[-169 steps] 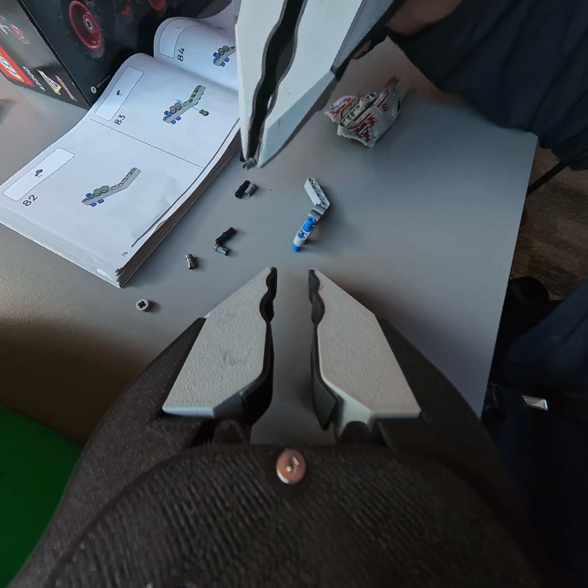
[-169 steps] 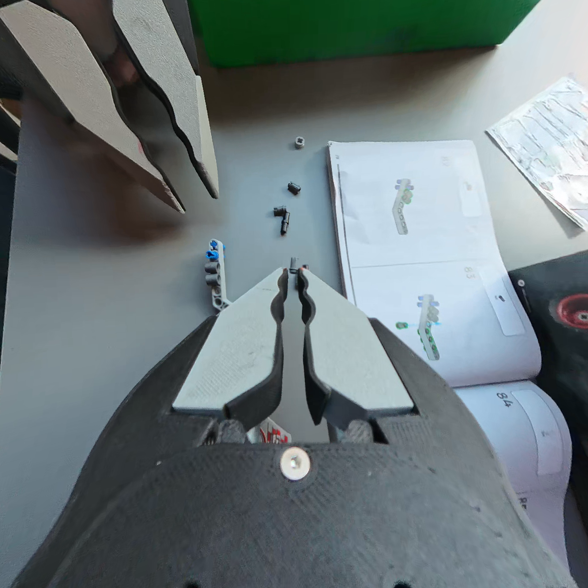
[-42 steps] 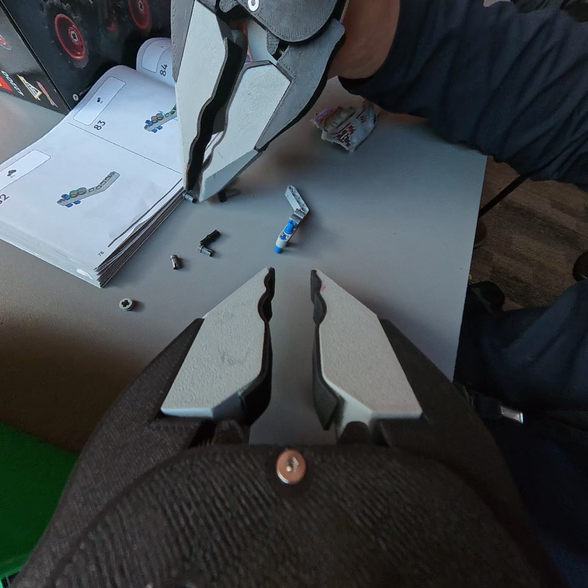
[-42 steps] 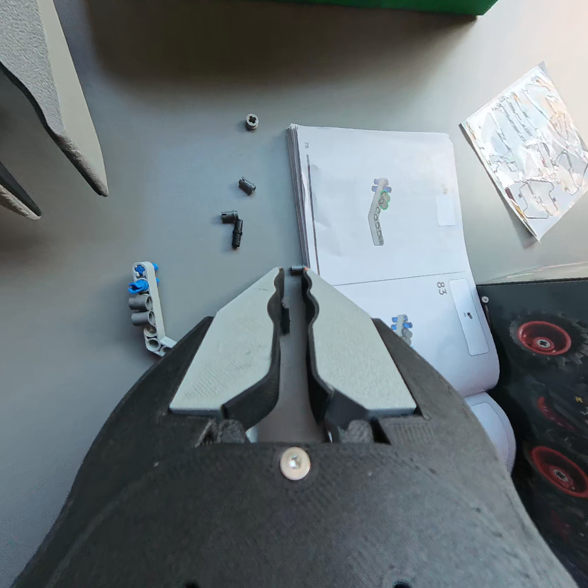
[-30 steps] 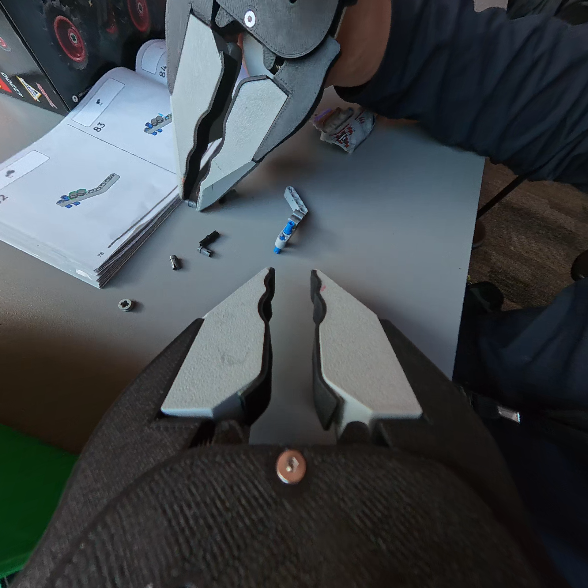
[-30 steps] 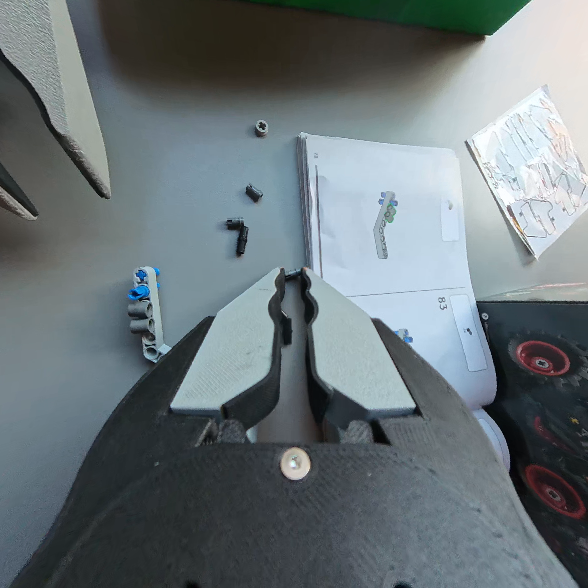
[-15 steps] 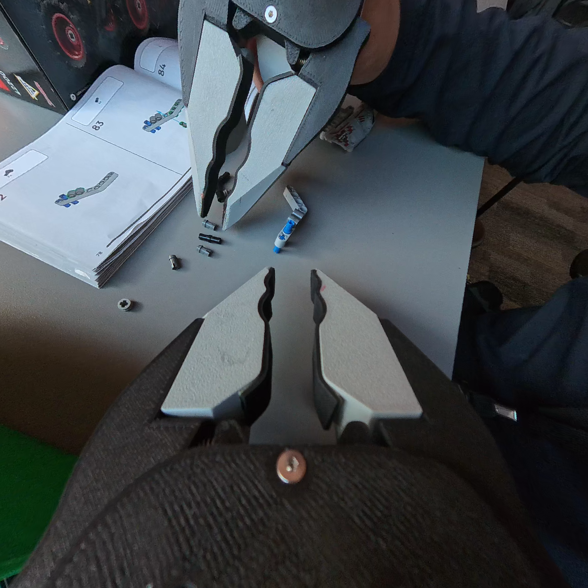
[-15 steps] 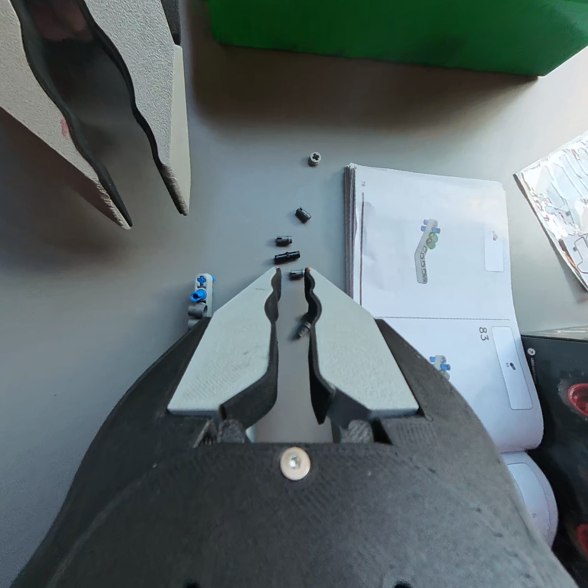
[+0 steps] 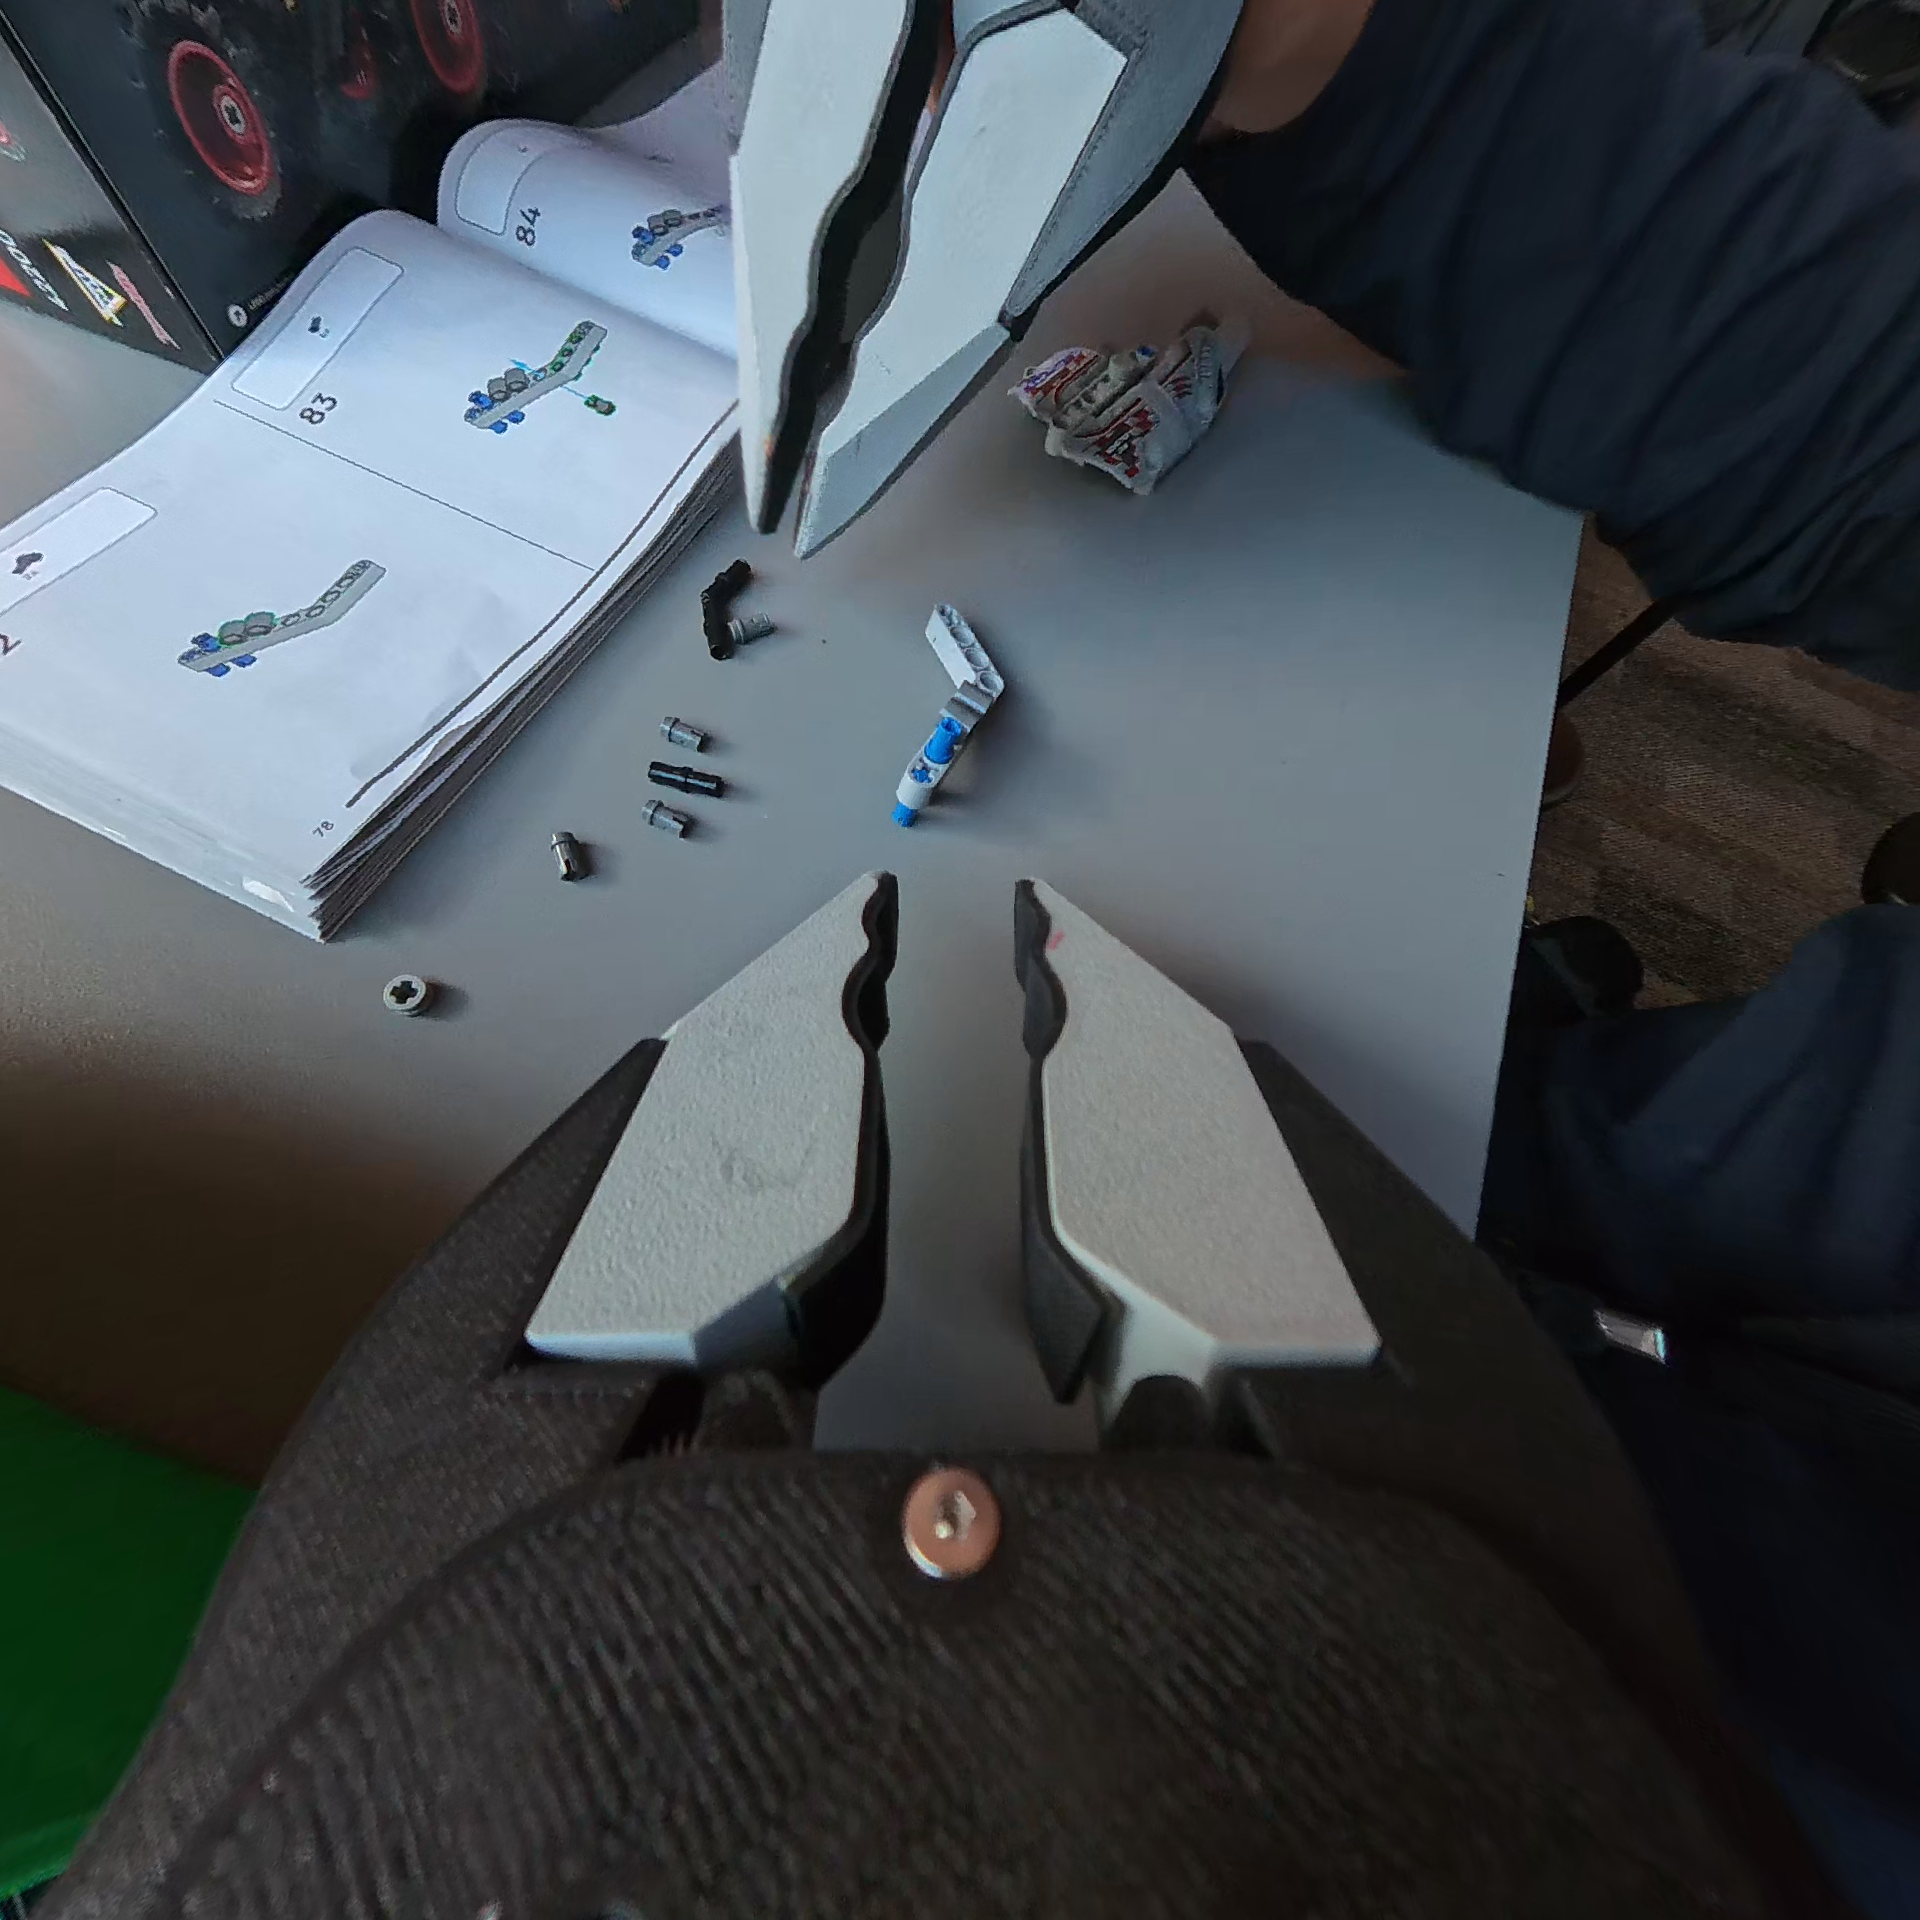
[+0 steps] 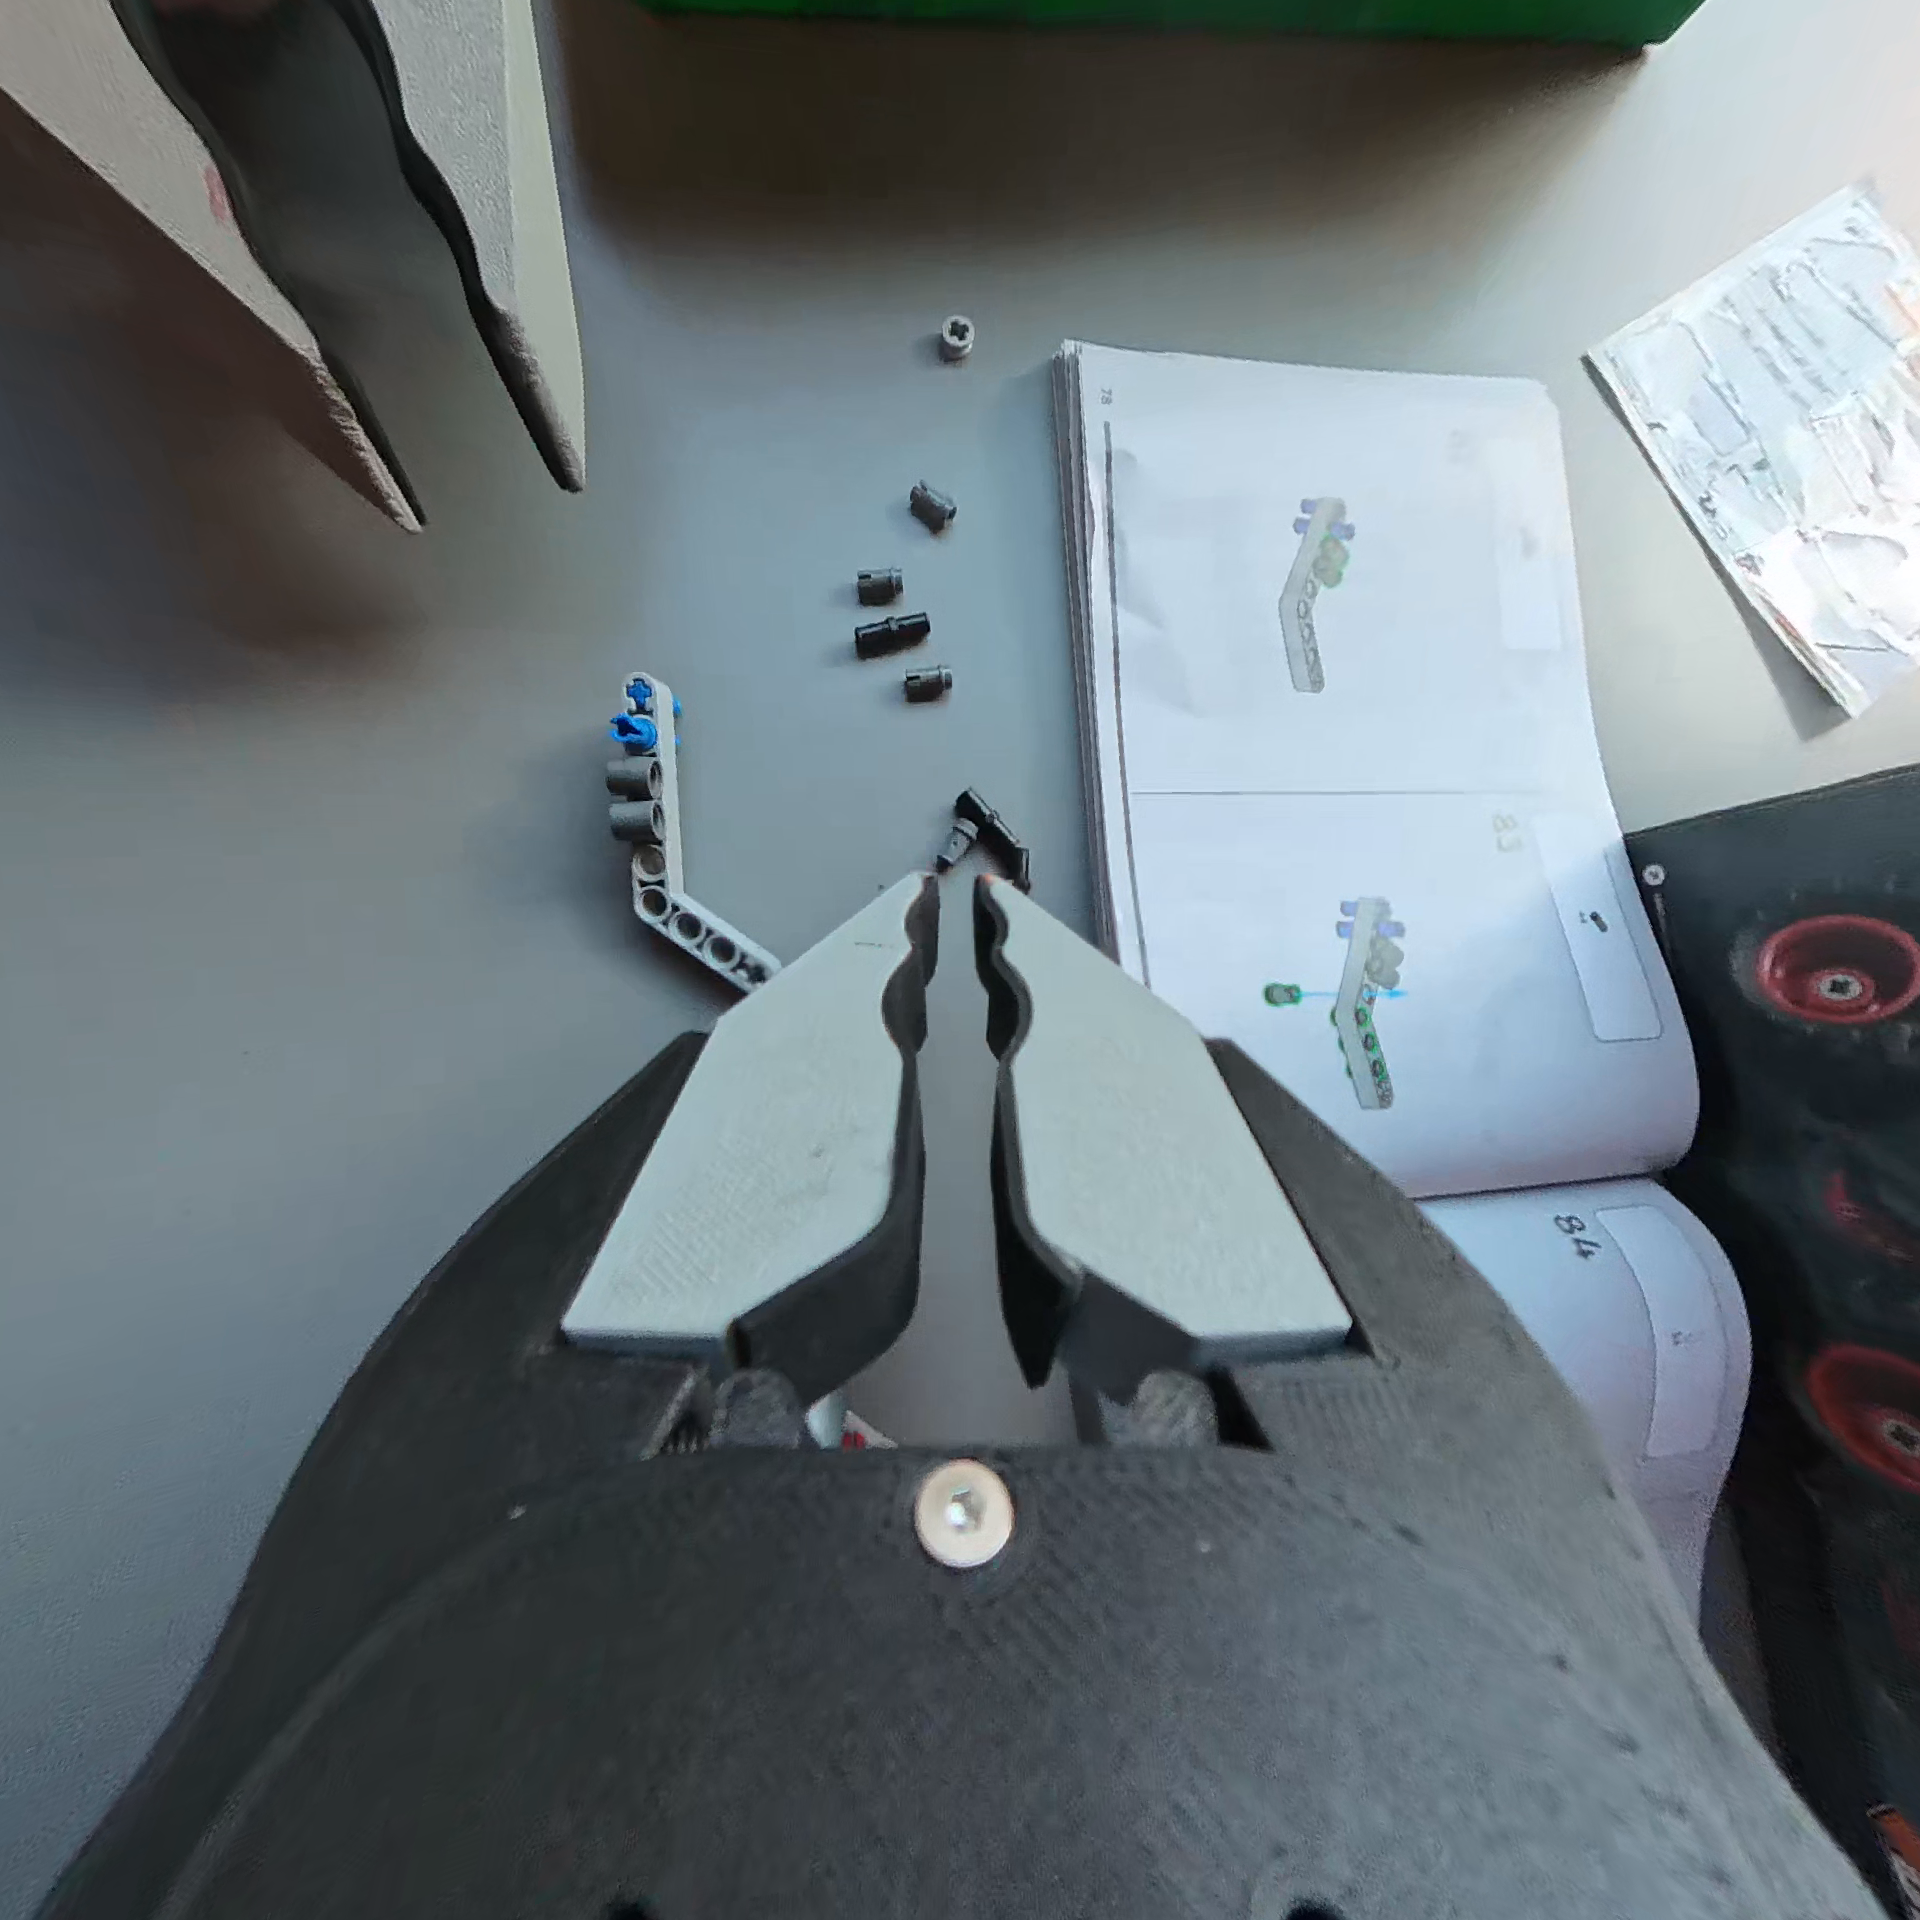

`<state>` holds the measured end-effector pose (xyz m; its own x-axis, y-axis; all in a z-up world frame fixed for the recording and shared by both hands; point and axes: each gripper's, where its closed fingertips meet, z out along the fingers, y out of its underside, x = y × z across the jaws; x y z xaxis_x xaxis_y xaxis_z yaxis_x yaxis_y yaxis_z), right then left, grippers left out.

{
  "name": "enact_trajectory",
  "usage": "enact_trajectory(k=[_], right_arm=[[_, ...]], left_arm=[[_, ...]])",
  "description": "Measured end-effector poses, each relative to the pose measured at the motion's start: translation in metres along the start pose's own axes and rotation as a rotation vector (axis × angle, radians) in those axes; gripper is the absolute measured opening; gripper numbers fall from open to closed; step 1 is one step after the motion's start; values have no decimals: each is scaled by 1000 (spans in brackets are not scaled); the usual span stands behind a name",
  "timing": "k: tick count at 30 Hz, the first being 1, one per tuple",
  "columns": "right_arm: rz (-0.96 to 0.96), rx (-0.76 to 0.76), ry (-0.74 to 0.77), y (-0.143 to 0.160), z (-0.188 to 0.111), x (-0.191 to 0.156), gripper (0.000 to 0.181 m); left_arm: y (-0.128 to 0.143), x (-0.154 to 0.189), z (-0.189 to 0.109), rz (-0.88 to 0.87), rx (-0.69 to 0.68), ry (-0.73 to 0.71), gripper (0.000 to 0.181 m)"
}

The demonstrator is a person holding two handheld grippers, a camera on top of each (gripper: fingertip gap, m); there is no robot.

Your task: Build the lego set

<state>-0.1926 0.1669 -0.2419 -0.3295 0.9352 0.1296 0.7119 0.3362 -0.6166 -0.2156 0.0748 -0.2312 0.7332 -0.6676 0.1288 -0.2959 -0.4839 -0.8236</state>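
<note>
A bent grey beam with blue pins (image 9: 956,707) lies on the grey table (image 9: 1247,727); it also shows in the right wrist view (image 10: 665,852). Left of it lie several small loose pins: a black angled pair (image 9: 719,611) with a grey pin (image 9: 750,627), a black pin (image 9: 686,777) between two grey pins, one more pin (image 9: 567,854) and a grey bush (image 9: 407,994). My left gripper (image 9: 956,894) is open and empty, above the table short of the beam. My right gripper (image 10: 956,881) is nearly shut with nothing in it, hovering just behind the black angled pair (image 10: 992,826).
An open instruction booklet (image 9: 364,499) lies left of the pins, with the dark set box (image 9: 208,156) behind it. A crumpled bag (image 9: 1132,416) lies at the far right of the table. A printed sheet (image 10: 1787,436) and a green box (image 10: 1143,16) lie beyond the booklet. My hands' fingertips stand some 10 centimetres from each other. The black pin (image 9: 686,777) lies around 6 centimetres away from my right fingertips. Look for it in the right wrist view (image 10: 901,639) too. The left tips stand about 10 centimetres off the grey bush (image 9: 407,994). Look for it in the right wrist view (image 10: 962,334) too.
My right gripper has lifted and drawn back from the pins, and its jaws have narrowed. The black angled pair that sat between its fingers now lies on the table by the booklet.
</note>
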Motion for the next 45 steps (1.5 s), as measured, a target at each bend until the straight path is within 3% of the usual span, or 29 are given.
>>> enact_trajectory(k=[7,12,25,34,45], right_arm=[[4,-61,-12,6,20,-2,0],[-23,-25,-52,-5,27,-8,2],[-19,-31,-22,-5,19,-2,10],[44,152,11,-16,-37,6,32],[97,340,-54,17,-70,1,43]], left_arm=[[0,0,1,-2,-4,4,20],[0,1,1,-3,-2,9,20],[0,2,1,-1,-2,11,20],[-1,1,-1,-16,7,15,22],[-4,7,-1,-67,27,130,30]])
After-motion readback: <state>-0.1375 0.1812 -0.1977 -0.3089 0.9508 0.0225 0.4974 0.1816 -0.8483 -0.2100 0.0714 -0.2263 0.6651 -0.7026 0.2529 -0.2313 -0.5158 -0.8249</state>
